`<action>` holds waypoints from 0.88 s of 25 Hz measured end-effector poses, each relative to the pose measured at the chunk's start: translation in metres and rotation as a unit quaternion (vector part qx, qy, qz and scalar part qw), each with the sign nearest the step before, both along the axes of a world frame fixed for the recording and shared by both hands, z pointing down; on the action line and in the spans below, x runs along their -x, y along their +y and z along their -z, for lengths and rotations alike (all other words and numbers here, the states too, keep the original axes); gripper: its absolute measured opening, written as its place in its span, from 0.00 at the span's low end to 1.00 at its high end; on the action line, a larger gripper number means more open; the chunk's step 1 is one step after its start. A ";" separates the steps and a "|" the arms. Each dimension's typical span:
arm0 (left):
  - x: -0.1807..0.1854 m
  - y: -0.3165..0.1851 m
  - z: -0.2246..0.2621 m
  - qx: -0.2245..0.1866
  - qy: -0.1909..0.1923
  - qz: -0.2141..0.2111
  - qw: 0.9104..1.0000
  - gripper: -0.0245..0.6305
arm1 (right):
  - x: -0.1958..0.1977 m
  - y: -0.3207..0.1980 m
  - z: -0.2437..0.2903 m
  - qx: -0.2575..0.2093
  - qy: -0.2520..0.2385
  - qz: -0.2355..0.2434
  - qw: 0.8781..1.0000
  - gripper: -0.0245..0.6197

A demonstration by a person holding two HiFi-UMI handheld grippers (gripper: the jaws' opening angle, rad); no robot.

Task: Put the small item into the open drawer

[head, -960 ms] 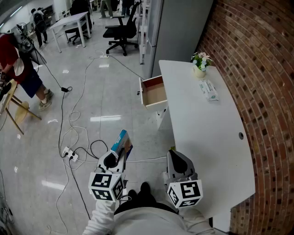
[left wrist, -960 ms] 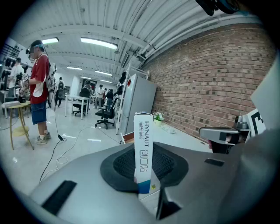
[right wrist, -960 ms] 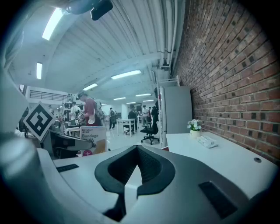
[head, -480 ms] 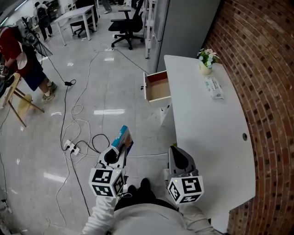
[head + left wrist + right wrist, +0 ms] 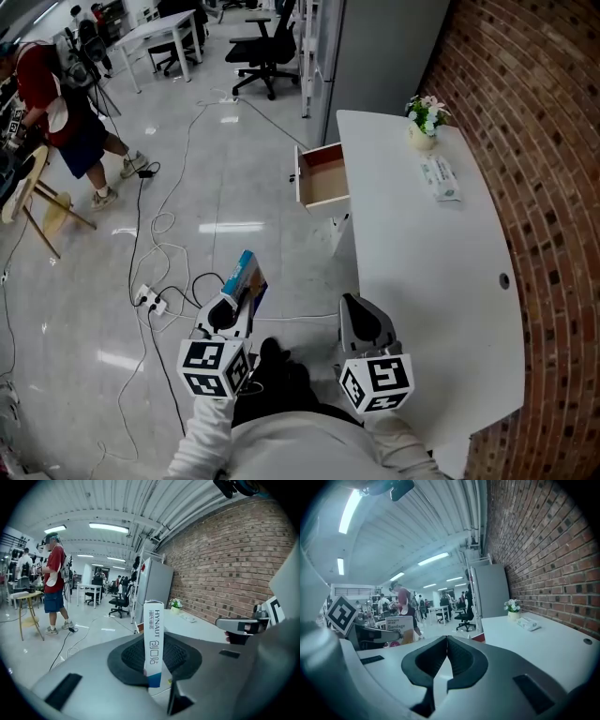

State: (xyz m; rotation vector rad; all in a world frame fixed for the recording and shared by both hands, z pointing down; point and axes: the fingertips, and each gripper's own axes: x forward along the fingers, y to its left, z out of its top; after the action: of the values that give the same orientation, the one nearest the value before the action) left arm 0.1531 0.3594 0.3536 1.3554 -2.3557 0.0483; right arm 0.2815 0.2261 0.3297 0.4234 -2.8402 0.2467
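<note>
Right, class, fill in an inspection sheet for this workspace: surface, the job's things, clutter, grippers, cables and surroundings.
Surface: white desk, mostly bare, set against the brick wall.
Job's things: small box held off the desk; drawer pulled open on the desk's left side, nothing seen inside.
Clutter: flower pot and flat packet at the desk's far end.
Grippers: left gripper shut on the small box; right gripper shut, empty.
Cables: cables loop across the floor to a power strip.
Surroundings: office chair, grey cabinet, a person standing far left.
</note>
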 end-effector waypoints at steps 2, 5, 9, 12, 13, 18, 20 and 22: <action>0.003 -0.007 -0.001 0.004 -0.003 -0.002 1.000 0.15 | 0.004 -0.005 0.000 0.002 -0.002 0.002 1.000 0.08; 0.011 -0.020 -0.003 0.007 -0.003 -0.006 1.000 0.15 | 0.010 -0.013 0.000 0.004 -0.004 0.002 1.000 0.08; 0.027 -0.035 -0.005 0.007 0.000 -0.010 1.000 0.15 | 0.024 -0.021 -0.001 0.005 -0.002 0.004 1.000 0.08; 0.043 -0.046 -0.011 0.008 0.003 -0.013 1.000 0.15 | 0.039 -0.028 -0.004 0.004 0.000 0.003 1.000 0.08; 0.050 -0.050 -0.012 0.008 0.004 -0.014 1.000 0.15 | 0.046 -0.032 -0.005 0.004 0.000 0.003 1.000 0.08; 0.087 -0.071 -0.019 0.010 0.013 -0.024 1.000 0.15 | 0.082 -0.050 -0.009 0.007 0.007 -0.004 1.000 0.08; 0.102 -0.080 -0.020 0.011 0.015 -0.029 0.999 0.15 | 0.098 -0.058 -0.011 0.009 0.010 -0.007 1.000 0.08; 0.120 -0.090 -0.018 0.010 0.017 -0.031 0.999 0.15 | 0.114 -0.066 -0.010 0.007 0.011 -0.012 1.000 0.08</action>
State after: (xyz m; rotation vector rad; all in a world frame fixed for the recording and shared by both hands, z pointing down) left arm 0.0332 0.2693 0.3715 1.4074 -2.2800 0.0670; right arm 0.1672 0.1602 0.3400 0.4534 -2.8120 0.2655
